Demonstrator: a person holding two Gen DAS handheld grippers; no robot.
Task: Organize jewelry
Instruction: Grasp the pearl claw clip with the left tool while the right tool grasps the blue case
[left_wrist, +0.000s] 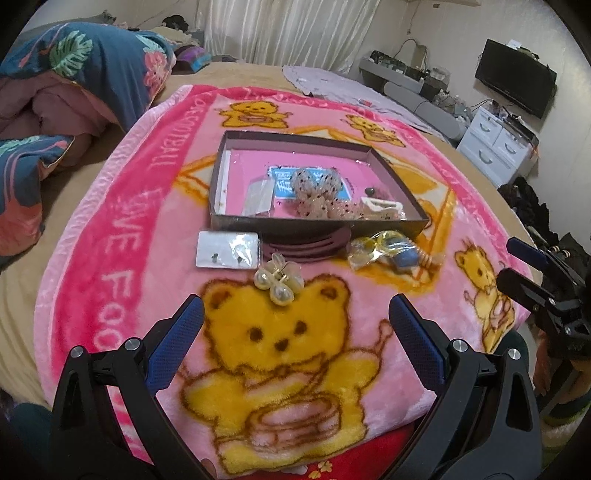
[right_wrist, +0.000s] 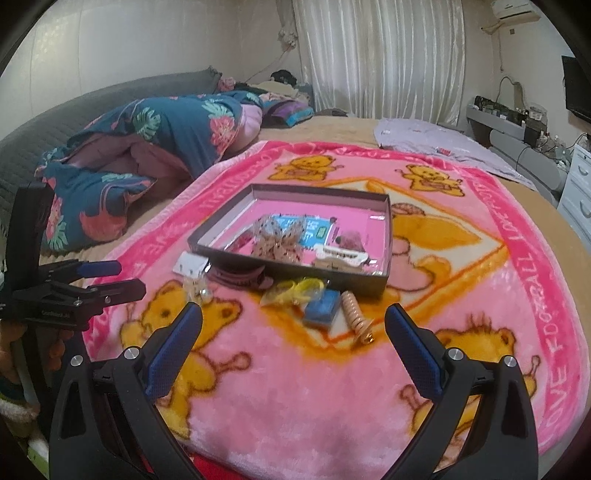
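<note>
Your left gripper (left_wrist: 295, 314): spread wide, empty, low in frame. Your right gripper (right_wrist: 293, 321): likewise spread, empty. Pearl earrings (left_wrist: 279, 282): frame centre, on the pink bear blanket (left_wrist: 122, 236), just ahead of your left fingers. Dark tray (left_wrist: 221, 177): above them, holding beaded pieces. Earring card (left_wrist: 227, 249): beside its near-left corner.

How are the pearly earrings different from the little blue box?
The pearly earrings are round, shiny and cream-white; the blue box is square-edged and blue. The earrings lie bare on the bear's head, nearest the left tongs; the box leans against a yellow crinkly bag, nearer the right tongs. Both sit on the pink blanket, outside the tray.
</note>
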